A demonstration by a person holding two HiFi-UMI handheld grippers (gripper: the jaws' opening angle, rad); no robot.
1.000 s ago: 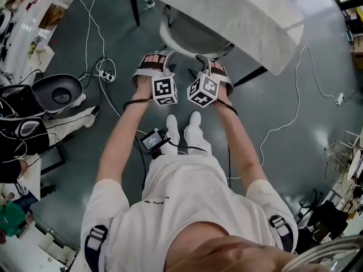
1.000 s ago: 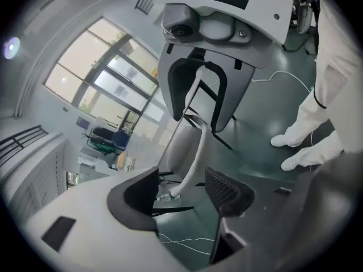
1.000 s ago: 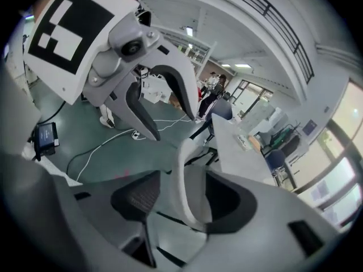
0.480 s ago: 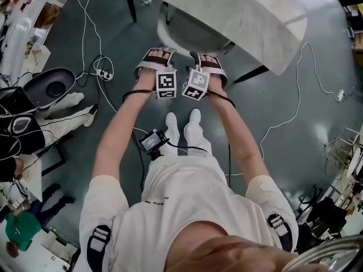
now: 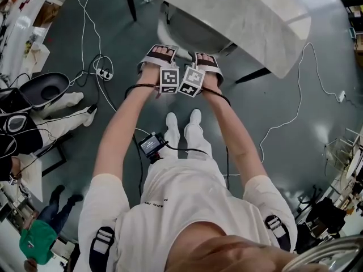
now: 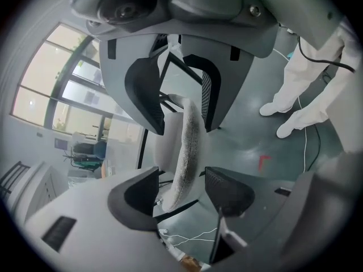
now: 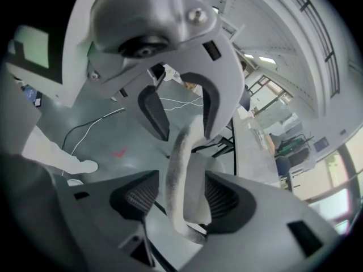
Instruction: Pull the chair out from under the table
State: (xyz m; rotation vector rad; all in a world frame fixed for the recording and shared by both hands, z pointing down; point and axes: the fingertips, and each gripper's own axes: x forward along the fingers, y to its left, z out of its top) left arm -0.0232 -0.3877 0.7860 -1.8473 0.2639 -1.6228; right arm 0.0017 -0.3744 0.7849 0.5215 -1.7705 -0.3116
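At upper centre of the frame the chair (image 5: 190, 35) sits tucked under the table (image 5: 249, 16), and my left gripper (image 5: 160, 54) and right gripper (image 5: 205, 59), the right's jaws just opened wider, both straddle its back rim unclenched, so I reckon clamping and pulling toward me comes next.

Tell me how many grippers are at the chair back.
2. The left gripper and the right gripper, its jaws just opening, each straddle the chair back side by side, unclamped.

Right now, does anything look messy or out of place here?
Only the floor: loose white cables snake across it beside the table, which looks like a trip hazard. The chair sits tucked under; nothing looks spilled or broken.
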